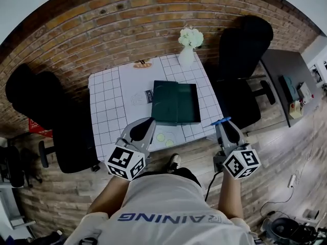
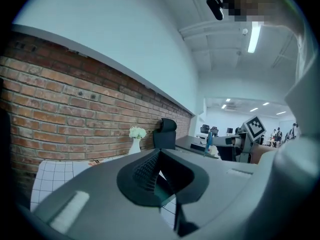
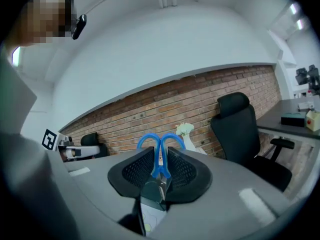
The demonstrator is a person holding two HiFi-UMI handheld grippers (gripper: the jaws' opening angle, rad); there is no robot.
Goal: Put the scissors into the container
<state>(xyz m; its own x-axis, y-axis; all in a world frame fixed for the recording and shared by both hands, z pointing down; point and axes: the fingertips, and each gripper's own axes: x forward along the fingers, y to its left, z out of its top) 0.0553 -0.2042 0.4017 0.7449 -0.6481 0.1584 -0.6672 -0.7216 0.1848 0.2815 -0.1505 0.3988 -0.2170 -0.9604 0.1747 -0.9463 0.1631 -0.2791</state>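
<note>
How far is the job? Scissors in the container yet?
Done: the scissors are picked up, clamped in the right gripper. In hand: it holds them just short of the table. Left: carry them to the green container there and release. The left gripper is open, empty.

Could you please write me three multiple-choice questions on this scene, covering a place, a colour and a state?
1. Where does the vase stand? A) at the table's far edge B) inside the container C) on a chair
2. What colour are the scissors' handles? A) red B) blue C) yellow
3. What is the right gripper doing? A) open, empty B) shut on the vase C) shut on the scissors
Answers: 1 A, it stands near the brick wall; 2 B, blue loops show between the fingers; 3 C, the fingers clamp them.
</note>
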